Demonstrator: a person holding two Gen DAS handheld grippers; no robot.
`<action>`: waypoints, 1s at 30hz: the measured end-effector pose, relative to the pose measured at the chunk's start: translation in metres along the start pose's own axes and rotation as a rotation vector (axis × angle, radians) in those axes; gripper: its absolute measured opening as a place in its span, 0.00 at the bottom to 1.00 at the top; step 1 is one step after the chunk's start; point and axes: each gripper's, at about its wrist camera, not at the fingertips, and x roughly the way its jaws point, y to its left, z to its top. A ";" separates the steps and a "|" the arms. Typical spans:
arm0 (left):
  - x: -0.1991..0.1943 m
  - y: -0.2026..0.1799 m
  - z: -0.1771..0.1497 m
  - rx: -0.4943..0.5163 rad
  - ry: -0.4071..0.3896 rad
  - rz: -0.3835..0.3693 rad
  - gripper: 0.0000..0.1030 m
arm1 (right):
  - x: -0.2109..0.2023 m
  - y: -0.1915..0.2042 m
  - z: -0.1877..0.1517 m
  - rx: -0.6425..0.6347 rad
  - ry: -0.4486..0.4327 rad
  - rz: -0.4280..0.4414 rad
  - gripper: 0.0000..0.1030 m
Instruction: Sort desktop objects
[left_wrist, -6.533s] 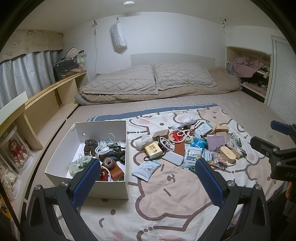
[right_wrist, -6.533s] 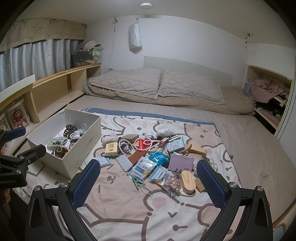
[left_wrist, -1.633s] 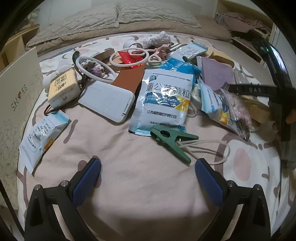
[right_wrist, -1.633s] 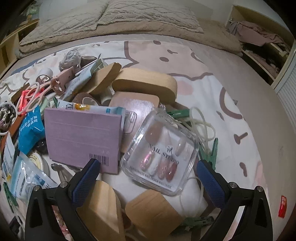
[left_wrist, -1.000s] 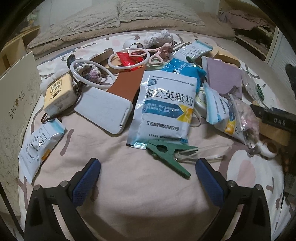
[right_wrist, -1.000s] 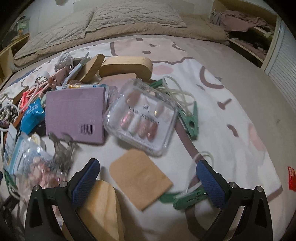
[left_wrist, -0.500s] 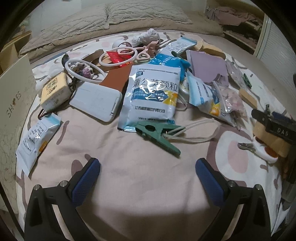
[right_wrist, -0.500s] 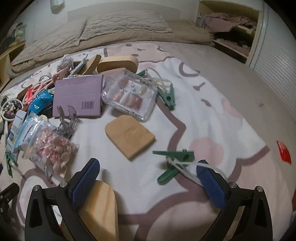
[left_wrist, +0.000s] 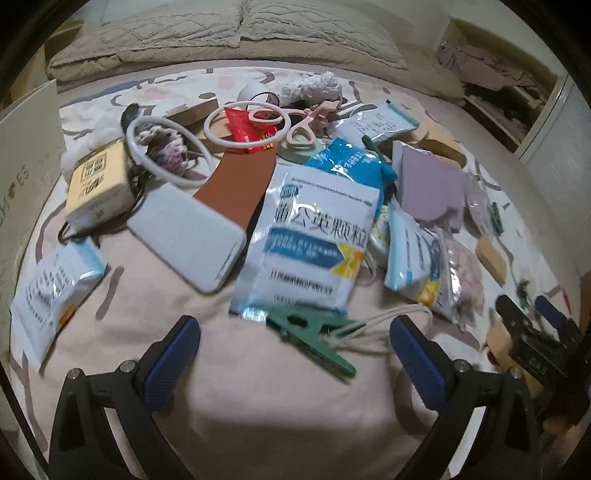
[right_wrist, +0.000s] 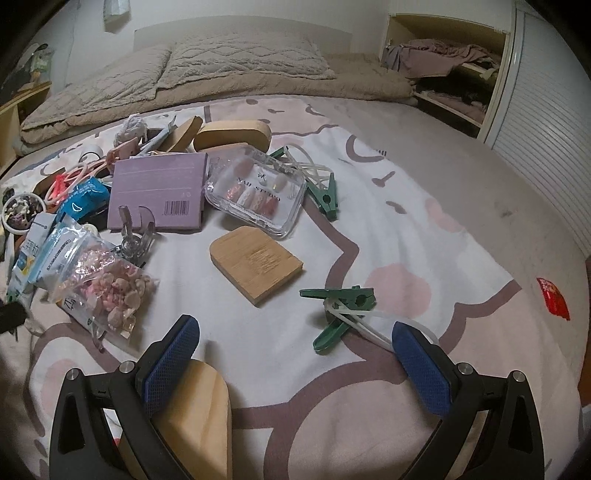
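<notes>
the left gripper hangs with jaws spread wide and empty over a green clothespin lying at the near edge of a big white and blue sachet on the bed. only the left view shows the white flat case and yellow box at far left. the right gripper, jaws likewise wide and empty, alone shows a clear nail box, a bamboo block and a second green clothespin just beyond its right finger
</notes>
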 end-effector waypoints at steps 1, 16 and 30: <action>0.003 -0.002 0.001 0.014 0.002 0.020 1.00 | 0.000 0.000 0.000 0.000 0.000 0.000 1.00; -0.010 0.000 -0.039 0.205 0.012 0.092 1.00 | -0.001 -0.002 -0.002 0.022 0.016 0.018 1.00; -0.035 0.014 -0.073 0.213 -0.010 0.039 1.00 | -0.036 -0.015 0.003 0.052 0.011 0.209 1.00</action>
